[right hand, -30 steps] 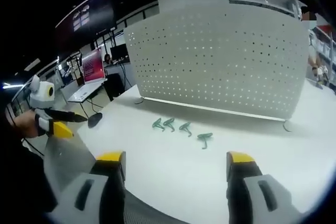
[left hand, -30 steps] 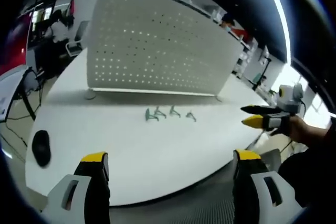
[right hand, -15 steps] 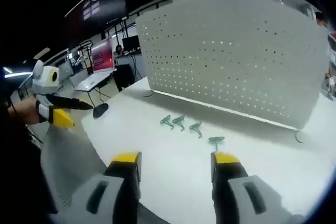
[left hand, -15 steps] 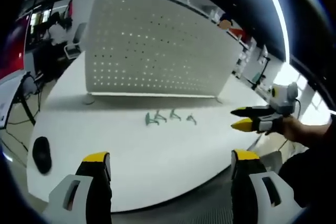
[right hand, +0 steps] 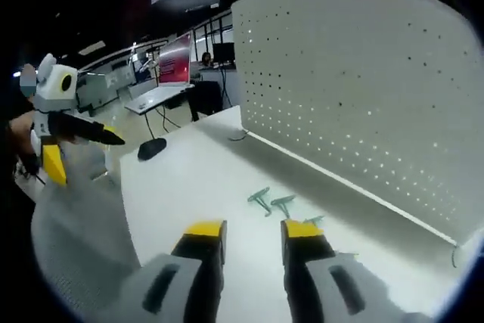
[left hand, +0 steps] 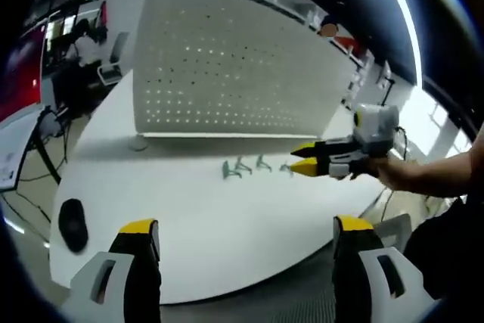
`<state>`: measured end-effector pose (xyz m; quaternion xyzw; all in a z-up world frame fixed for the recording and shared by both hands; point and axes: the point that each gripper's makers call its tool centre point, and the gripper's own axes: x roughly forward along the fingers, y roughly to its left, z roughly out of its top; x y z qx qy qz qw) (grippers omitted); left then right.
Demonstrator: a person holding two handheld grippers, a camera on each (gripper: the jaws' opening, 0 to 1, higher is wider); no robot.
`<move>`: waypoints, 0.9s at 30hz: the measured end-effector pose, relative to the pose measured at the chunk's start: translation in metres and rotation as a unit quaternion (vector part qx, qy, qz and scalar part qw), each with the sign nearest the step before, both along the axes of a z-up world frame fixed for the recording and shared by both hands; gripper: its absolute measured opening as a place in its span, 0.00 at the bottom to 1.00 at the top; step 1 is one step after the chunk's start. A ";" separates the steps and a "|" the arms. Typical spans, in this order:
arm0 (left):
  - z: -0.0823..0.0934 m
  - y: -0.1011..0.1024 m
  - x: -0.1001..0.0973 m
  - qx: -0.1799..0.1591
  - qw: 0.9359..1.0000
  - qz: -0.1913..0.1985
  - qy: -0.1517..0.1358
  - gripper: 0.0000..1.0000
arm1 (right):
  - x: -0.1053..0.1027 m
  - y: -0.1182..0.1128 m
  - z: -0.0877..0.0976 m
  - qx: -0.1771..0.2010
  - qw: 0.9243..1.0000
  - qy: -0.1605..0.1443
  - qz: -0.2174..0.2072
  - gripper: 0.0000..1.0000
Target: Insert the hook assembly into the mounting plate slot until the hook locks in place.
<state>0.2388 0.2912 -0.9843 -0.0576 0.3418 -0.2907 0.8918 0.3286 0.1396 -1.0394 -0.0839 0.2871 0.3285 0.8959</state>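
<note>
White table: green hooks before pegboard. Left gripper gaping; right gripper nearly closed, empty. Mouse alongside.

The left gripper hangs over the near edge of the white bench, its yellow-tipped jaws wide apart. A white perforated mounting plate stands upright across the bench. Small green hooks lie before it. The right gripper, nearly closed, reaches in beside the hooks. A black mouse sits apart.
</note>
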 end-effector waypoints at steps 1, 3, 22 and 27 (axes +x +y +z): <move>-0.003 0.001 -0.001 0.004 1.000 -0.001 0.005 0.96 | 0.005 0.005 -0.008 -0.012 1.000 0.006 0.010 0.23; -0.005 0.004 -0.001 0.009 1.000 -0.001 0.008 0.96 | 0.016 0.015 -0.016 -0.024 0.999 -0.008 0.028 0.17; -0.017 0.020 0.007 0.022 0.999 0.018 0.033 0.97 | 0.065 0.029 -0.081 -0.091 0.993 0.041 0.062 0.08; -0.022 0.018 0.007 0.024 0.999 0.015 0.039 0.97 | 0.070 0.032 -0.088 -0.086 0.993 0.057 0.063 0.08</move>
